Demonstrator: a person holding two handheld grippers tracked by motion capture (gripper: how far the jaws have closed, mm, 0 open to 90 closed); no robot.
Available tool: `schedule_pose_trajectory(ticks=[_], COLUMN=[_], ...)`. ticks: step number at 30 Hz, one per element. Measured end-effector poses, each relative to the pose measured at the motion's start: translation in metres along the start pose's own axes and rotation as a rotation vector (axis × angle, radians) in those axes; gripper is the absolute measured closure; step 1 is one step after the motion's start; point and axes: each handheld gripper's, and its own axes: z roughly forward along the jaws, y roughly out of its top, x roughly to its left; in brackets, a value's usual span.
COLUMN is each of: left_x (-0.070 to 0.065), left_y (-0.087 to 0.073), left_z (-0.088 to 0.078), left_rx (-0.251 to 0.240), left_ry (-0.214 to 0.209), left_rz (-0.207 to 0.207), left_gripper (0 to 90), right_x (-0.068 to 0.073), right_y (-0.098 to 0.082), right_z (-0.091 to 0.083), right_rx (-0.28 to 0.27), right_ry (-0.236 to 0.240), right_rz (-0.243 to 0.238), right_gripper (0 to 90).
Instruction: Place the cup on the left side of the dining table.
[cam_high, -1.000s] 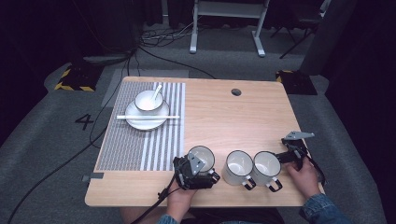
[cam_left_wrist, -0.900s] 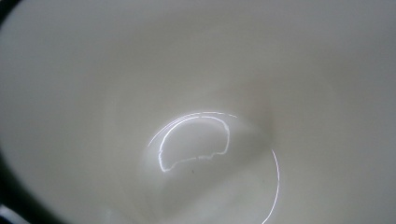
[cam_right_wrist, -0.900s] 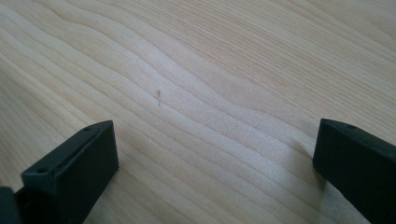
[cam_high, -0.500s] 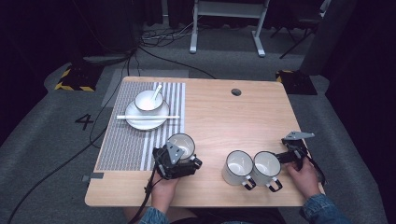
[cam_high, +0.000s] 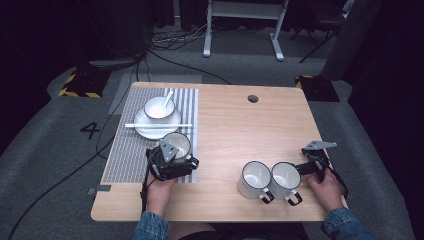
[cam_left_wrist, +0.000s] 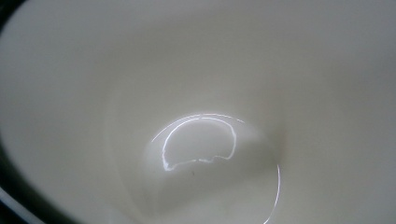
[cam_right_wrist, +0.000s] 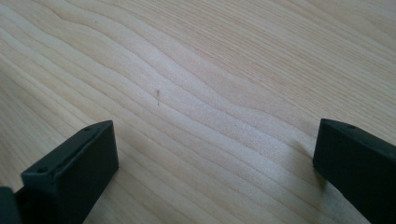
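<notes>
A white enamel mug (cam_high: 177, 145) with a dark rim is carried over the right edge of the striped placemat (cam_high: 130, 160), and my left gripper (cam_high: 172, 156) is shut on its near side. The mug's pale inside (cam_left_wrist: 196, 93) sits right in front of the left gripper view, hiding the jaws. Two more white mugs (cam_high: 255, 177) (cam_high: 285, 179) stand side by side at the front right, handles toward the person. Just right of them my right gripper (cam_high: 311, 161) rests open, its black jaws wide apart (cam_right_wrist: 215, 154) over bare wood with nothing between them.
On the placemat's far end a white bowl (cam_high: 159, 107) with a spoon sits on a plate (cam_high: 150, 131), with chopsticks (cam_high: 157, 125) laid across the plate. A cable hole (cam_high: 253, 98) is in the wooden table (cam_high: 230, 125) near its far edge. Cables run over the floor behind.
My left gripper has carried the mug to the left and away from the person, from beside the two other mugs onto the placemat's edge. The right gripper has stayed put.
</notes>
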Motion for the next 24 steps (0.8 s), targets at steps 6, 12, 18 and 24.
schedule_pose_trajectory(ticks=[6, 12, 18, 24], left_x=[0.017, 0.036, 0.053, 0.07], left_y=[0.002, 0.001, -0.002, -0.007], left_z=[0.0, 0.0, 0.002, 0.006], left_rx=[0.012, 0.007, 0.0, 0.025], left_ry=[0.023, 0.029, 0.078, 0.107], left_rz=[-0.016, -0.047, -0.072, -0.108], left_gripper=[3.4, 3.4, 3.4, 3.4], right_x=[0.0, 0.0, 0.0, 0.0], right_y=[0.0, 0.0, 0.0, 0.0], right_z=[0.0, 0.0, 0.0, 0.0], right_rx=[0.0, 0.0, 0.0, -0.001], right_ry=[0.0, 0.0, 0.0, 0.0], right_rz=[0.001, 0.0, 0.0, 0.003], right_gripper=[0.2, 0.3, 0.2, 0.2])
